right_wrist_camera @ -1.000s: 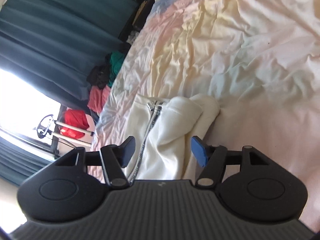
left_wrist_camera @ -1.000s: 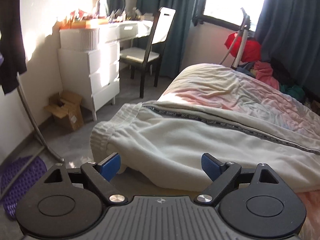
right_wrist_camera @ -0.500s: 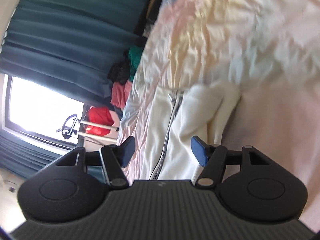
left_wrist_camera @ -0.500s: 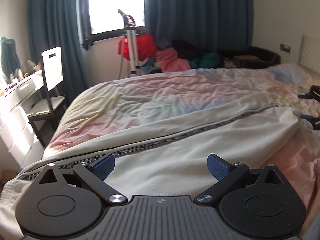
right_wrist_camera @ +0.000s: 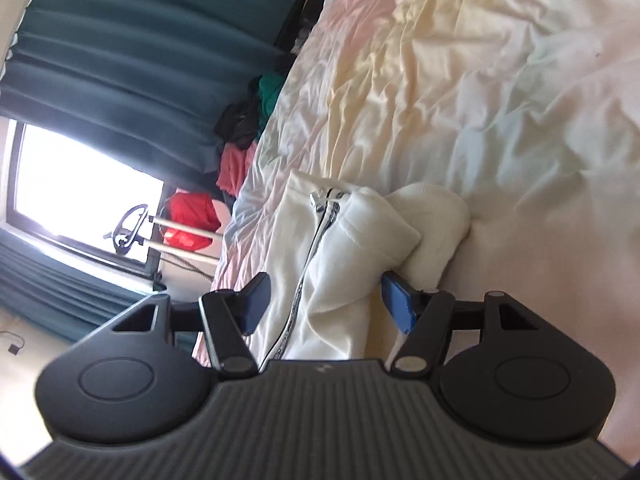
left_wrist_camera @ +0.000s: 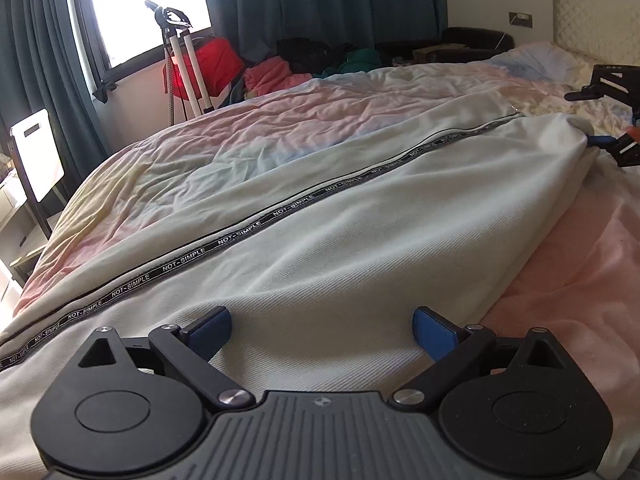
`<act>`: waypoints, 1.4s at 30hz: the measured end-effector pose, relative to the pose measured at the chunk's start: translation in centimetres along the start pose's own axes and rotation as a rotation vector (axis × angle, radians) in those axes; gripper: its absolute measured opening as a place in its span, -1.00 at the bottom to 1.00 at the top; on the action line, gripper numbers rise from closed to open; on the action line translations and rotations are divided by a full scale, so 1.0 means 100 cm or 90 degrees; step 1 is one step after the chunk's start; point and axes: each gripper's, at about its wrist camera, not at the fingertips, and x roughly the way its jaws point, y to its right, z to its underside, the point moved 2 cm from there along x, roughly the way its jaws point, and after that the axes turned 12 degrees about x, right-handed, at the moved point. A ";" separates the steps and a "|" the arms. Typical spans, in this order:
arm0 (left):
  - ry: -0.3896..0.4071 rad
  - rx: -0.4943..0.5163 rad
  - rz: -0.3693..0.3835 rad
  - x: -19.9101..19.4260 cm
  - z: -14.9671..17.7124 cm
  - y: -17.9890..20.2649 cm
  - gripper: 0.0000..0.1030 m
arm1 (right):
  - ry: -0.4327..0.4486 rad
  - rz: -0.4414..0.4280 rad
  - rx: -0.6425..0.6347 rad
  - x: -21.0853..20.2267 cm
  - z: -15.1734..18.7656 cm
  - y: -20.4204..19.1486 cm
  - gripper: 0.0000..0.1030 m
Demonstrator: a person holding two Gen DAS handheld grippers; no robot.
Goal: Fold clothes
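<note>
Lying across the bed (left_wrist_camera: 248, 128), largest item first: a pastel tie-dyed duvet, rumpled, carrying everything else.

Stretching lengthwise over that duvet: a cream zip-up sweatshirt (left_wrist_camera: 360, 240), closed, with a black zipper tape (left_wrist_camera: 240, 236) lettered NOT-SIMPLE running end to end. Its hood (right_wrist_camera: 424, 220) is bunching at the far end, toward the headboard.

Standing beyond the bed by the window: a tripod (left_wrist_camera: 180, 60), a heap of red, pink and green clothes, and teal curtains.

Hovering over the near half of the sweatshirt: the left gripper (left_wrist_camera: 322, 330), fingers (left_wrist_camera: 212, 330) spread wide after just opening further, nothing between them but the flat fabric below.

Sitting at the collar end: the right gripper (right_wrist_camera: 324, 300), fingers (right_wrist_camera: 394, 300) partly apart and straddling the neck and zipper top; whether the pads are pressing cloth I cannot tell.

Handling note, as judgement: the step appears to be taking hold of both ends for a fold. Doing it well is likely meaning pinching both layers at the near side edge, matching the right gripper's hold, and lifting evenly so the zipper stays straight and the hood is not dragging loose.
</note>
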 end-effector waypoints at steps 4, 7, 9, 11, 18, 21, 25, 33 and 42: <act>0.004 -0.013 0.012 0.006 0.000 0.002 0.94 | 0.019 0.092 -0.033 0.020 0.002 0.000 0.20; 0.008 -0.029 0.019 0.009 0.003 0.000 0.95 | 0.073 0.136 -0.086 0.027 0.004 -0.010 -0.39; 0.014 -0.047 0.026 0.008 0.004 -0.003 0.95 | 0.103 0.142 -0.131 0.024 0.003 -0.020 -0.74; 0.028 -0.063 0.032 0.003 0.003 -0.005 0.94 | 0.142 0.108 -0.164 0.014 0.001 -0.033 -0.79; 0.053 -0.068 0.062 -0.006 -0.001 -0.001 0.94 | 0.171 0.160 -0.203 0.004 -0.011 -0.027 -0.87; 0.035 -0.061 0.060 0.000 0.001 0.003 0.94 | 0.149 0.200 -0.213 0.010 -0.010 -0.017 -0.86; 0.028 -0.069 0.059 0.004 0.003 0.002 0.94 | 0.146 0.190 -0.192 0.000 -0.002 -0.021 -0.80; 0.035 -0.100 0.055 -0.001 0.004 -0.003 0.94 | 0.118 0.130 -0.088 -0.037 0.011 -0.023 0.64; 0.057 -0.162 0.030 -0.009 0.005 -0.016 0.94 | -0.035 0.105 0.034 0.000 0.015 0.003 0.63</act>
